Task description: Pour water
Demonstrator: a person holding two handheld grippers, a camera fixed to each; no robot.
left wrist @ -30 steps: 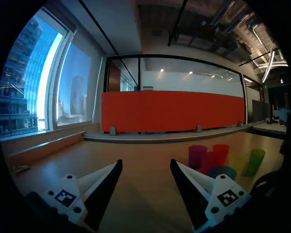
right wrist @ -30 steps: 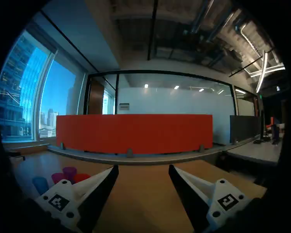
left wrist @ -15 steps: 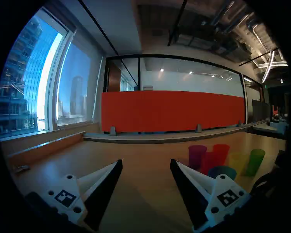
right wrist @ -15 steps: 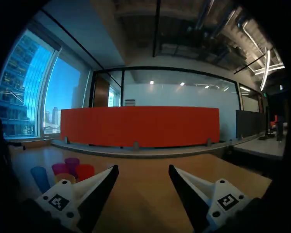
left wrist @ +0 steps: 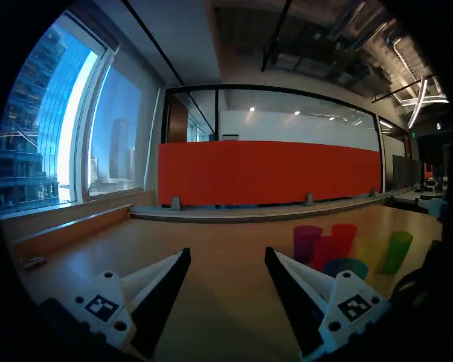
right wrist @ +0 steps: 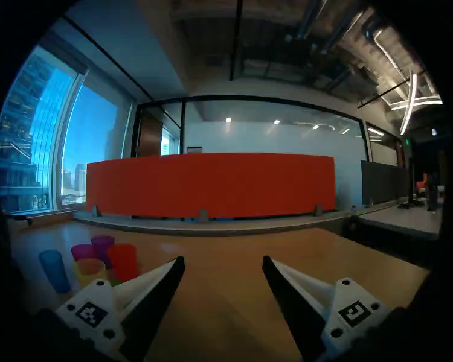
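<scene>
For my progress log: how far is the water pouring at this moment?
Done: nothing looks poured; the coloured cups stand upright, grouped on the table. In hand: nothing; the left claw and right claw are open, empty. Left: grasp a cup and pour.

Holding the left gripper [left wrist: 227, 250] wide open and empty over the wooden table [left wrist: 136, 241]. Facing an orange partition [left wrist: 269, 172] across the far edge, with coloured cups [left wrist: 326, 250] standing clustered upright just past one finger, a green cup [left wrist: 398, 250] rightmost.
</scene>
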